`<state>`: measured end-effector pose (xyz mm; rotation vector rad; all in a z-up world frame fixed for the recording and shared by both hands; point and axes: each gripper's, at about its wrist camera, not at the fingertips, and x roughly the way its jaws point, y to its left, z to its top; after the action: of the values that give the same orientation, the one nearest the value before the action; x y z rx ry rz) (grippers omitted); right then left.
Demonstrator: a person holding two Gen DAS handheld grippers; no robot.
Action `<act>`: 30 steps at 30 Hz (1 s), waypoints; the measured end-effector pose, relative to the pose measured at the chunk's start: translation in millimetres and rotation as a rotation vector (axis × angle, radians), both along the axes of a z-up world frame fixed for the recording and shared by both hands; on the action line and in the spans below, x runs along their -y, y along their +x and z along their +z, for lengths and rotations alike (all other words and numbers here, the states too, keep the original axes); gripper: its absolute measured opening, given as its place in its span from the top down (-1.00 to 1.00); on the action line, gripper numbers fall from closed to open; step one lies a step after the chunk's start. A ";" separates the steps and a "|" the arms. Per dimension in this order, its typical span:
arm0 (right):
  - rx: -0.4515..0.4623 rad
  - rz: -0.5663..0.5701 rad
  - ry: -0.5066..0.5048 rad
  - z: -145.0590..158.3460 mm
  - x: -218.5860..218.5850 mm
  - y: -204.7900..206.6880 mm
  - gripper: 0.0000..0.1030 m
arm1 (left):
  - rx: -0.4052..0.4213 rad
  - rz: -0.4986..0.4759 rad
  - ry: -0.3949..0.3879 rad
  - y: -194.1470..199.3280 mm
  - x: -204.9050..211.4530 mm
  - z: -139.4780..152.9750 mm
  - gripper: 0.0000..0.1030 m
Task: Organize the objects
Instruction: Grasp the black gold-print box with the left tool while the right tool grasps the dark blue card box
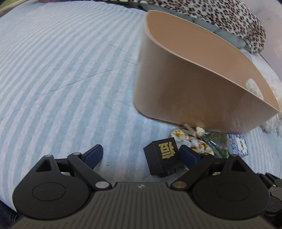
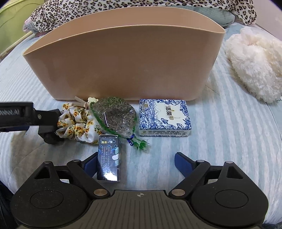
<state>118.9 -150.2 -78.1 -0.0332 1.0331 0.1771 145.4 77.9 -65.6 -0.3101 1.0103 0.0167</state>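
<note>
A tan plastic bin (image 2: pixel 123 58) stands on the striped bed; it also shows in the left wrist view (image 1: pixel 193 84). In front of it lie a floral scrunchie (image 2: pixel 77 125), a clear bag of dark green bits (image 2: pixel 114 114), a blue-and-white tissue pack (image 2: pixel 164 118) and a dark small box (image 2: pixel 109 158). My right gripper (image 2: pixel 135 163) is open, its left finger beside the dark box. My left gripper (image 1: pixel 141 155) is open; a black cube with a gold character (image 1: pixel 162 155) sits just inside its right finger (image 1: pixel 187 156). The left gripper also shows at the left in the right wrist view (image 2: pixel 49 123).
A white fluffy plush (image 2: pixel 253 65) lies right of the bin. A leopard-print blanket (image 2: pixel 105 8) is bunched behind the bin. The striped bedcover (image 1: pixel 61 79) stretches wide to the left.
</note>
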 end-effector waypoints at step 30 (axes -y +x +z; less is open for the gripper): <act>0.024 0.057 0.002 0.1 -7.7 -11.1 0.58 | 0.023 -0.123 -0.014 -12.4 8.3 -6.1 0.35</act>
<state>107.8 -142.5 -78.0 -0.0628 1.0089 0.2289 133.0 69.6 -71.7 -0.2597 1.0055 -0.1053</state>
